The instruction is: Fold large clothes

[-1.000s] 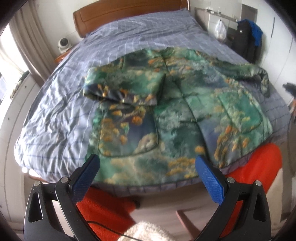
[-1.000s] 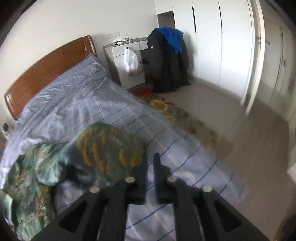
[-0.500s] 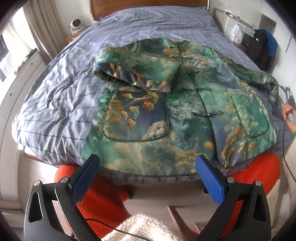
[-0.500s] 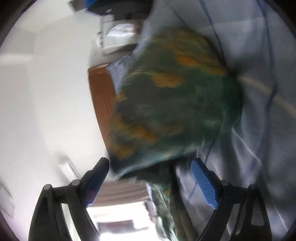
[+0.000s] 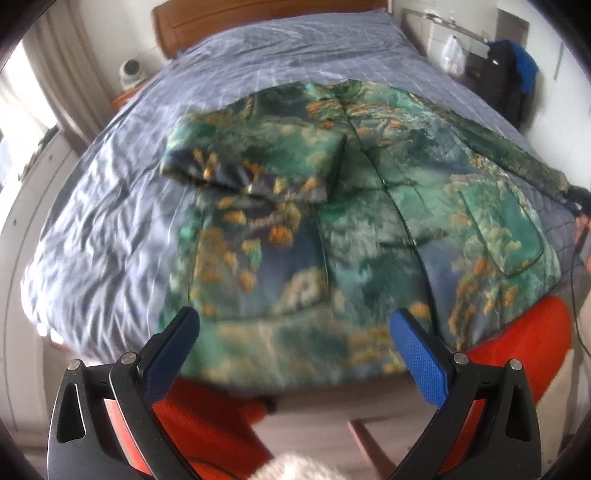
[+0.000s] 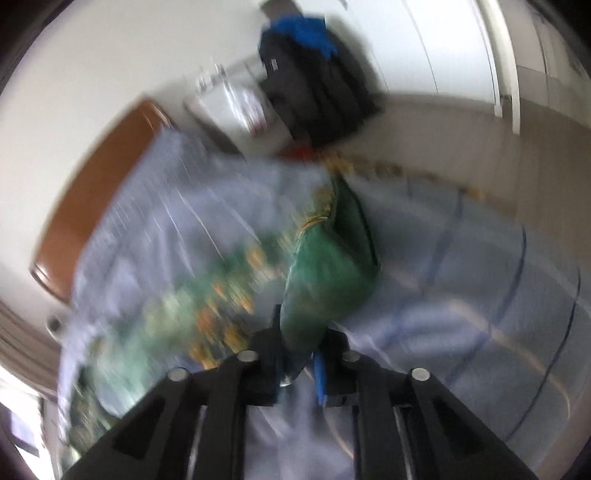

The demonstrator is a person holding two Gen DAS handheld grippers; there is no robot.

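A green padded jacket (image 5: 369, 229) with orange and white print lies flat, front up, on the blue checked bed cover (image 5: 110, 206). Its one sleeve (image 5: 251, 162) is folded across the chest. The other sleeve (image 5: 517, 158) stretches out toward the bed's right edge. My left gripper (image 5: 295, 332) hangs open above the jacket's near hem, nothing between its blue pads (image 5: 417, 350). In the blurred right wrist view, the cuff of the outstretched sleeve (image 6: 332, 273) sits between the narrow, closing jaws of my right gripper (image 6: 299, 354), which grip it.
A wooden headboard (image 5: 221, 18) closes the far end of the bed. A dark coat with a blue piece (image 6: 314, 74) hangs by a white nightstand (image 6: 229, 103). A person's red-clad legs (image 5: 517, 350) stand against the bed's near edge. White wardrobes (image 6: 461, 44) line the wall.
The right gripper opened wide around the sleeve cuff, rolled, sank toward the bed and closed on the cuff. The left gripper drifted slightly over the jacket's hem and stayed open.
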